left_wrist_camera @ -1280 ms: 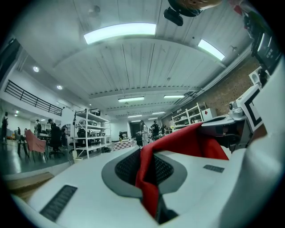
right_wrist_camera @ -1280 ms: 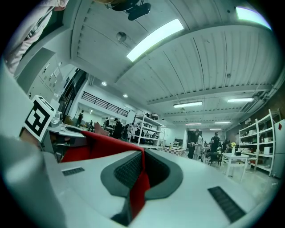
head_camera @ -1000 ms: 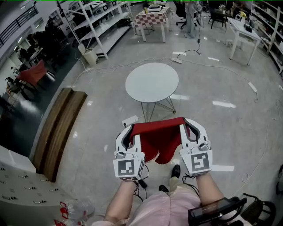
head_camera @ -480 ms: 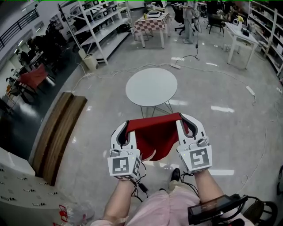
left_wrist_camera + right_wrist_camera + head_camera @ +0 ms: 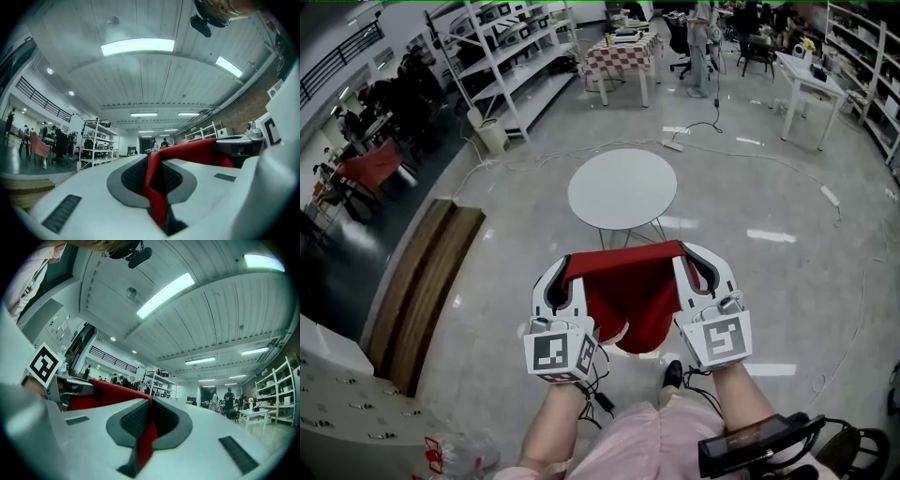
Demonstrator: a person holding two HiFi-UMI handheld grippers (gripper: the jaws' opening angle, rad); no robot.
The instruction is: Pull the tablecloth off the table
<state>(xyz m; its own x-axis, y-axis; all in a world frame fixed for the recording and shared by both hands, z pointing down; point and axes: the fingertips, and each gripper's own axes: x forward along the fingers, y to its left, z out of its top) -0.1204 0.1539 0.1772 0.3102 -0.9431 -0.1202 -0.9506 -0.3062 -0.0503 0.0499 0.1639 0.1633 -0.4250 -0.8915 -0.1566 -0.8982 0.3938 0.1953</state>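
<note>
A red tablecloth (image 5: 633,291) hangs stretched between my two grippers, clear of the round white table (image 5: 622,187) that stands bare a step ahead. My left gripper (image 5: 569,267) is shut on the cloth's left corner. My right gripper (image 5: 682,255) is shut on its right corner. In the left gripper view the red tablecloth (image 5: 157,187) is pinched between the grey pads (image 5: 136,176) and runs off to the right. In the right gripper view the red tablecloth (image 5: 146,439) is clamped between the pads (image 5: 136,420) and leads off to the left.
A wooden bench (image 5: 422,281) lies on the floor at the left. White shelving (image 5: 502,56) stands at the back left, a checkered table (image 5: 623,52) beyond it, a white table (image 5: 811,75) at the back right. Cables (image 5: 694,127) trail across the floor.
Both grippers and the cloth have come slightly back toward me and lifted a little; the table now sits a bit farther from the cloth. The grips have not changed.
</note>
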